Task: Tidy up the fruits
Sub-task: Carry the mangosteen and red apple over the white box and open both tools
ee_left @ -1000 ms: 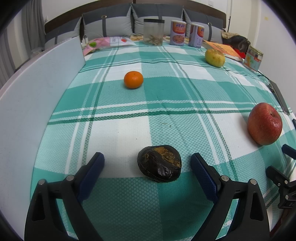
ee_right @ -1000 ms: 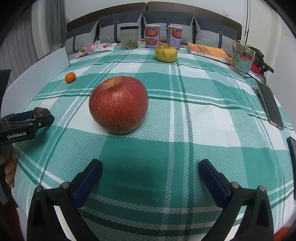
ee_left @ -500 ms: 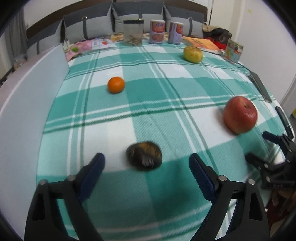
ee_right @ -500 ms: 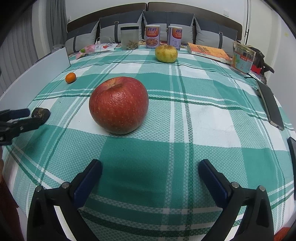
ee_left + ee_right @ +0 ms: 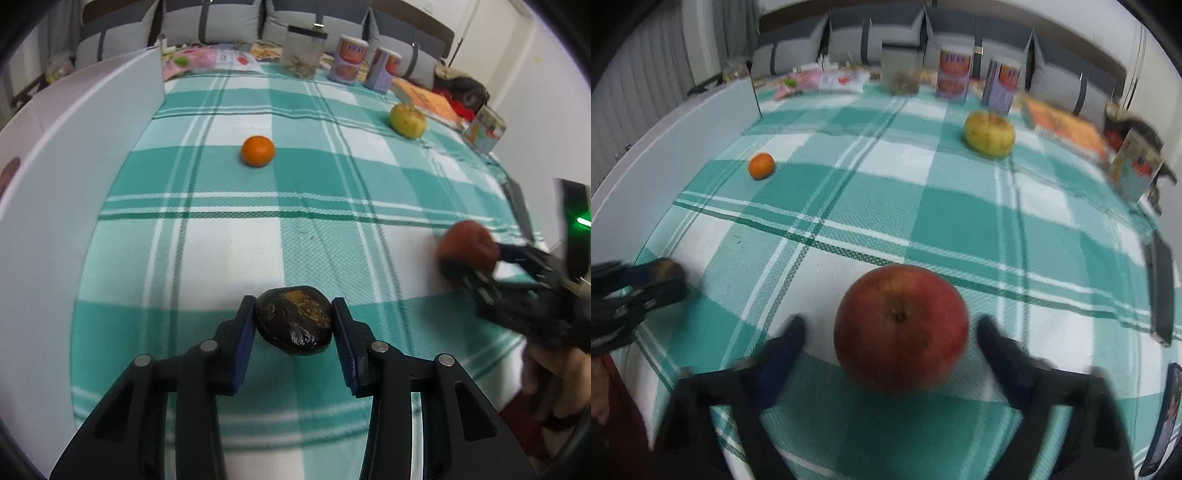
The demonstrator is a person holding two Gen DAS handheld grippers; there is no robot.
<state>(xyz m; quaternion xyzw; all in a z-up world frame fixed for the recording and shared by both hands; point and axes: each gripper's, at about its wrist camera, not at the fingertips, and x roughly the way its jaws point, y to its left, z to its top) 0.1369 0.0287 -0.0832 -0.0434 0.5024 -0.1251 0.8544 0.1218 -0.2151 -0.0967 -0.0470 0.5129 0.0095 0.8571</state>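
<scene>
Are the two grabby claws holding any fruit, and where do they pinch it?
The left gripper is closing on the dark fruit, fingers at its two sides. The right gripper is closing around the red apple, fingers not yet touching.

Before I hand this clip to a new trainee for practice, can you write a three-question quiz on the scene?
1. True or false: the left gripper has the dark wrinkled fruit between its fingers.
2. Which fruit sits between the closing jaws of the right gripper? A) orange B) red apple C) yellow fruit
3. Fill in: the fruits lie on a green and white ____ tablecloth.

Key: 1 true; 2 B; 3 checked.
</scene>
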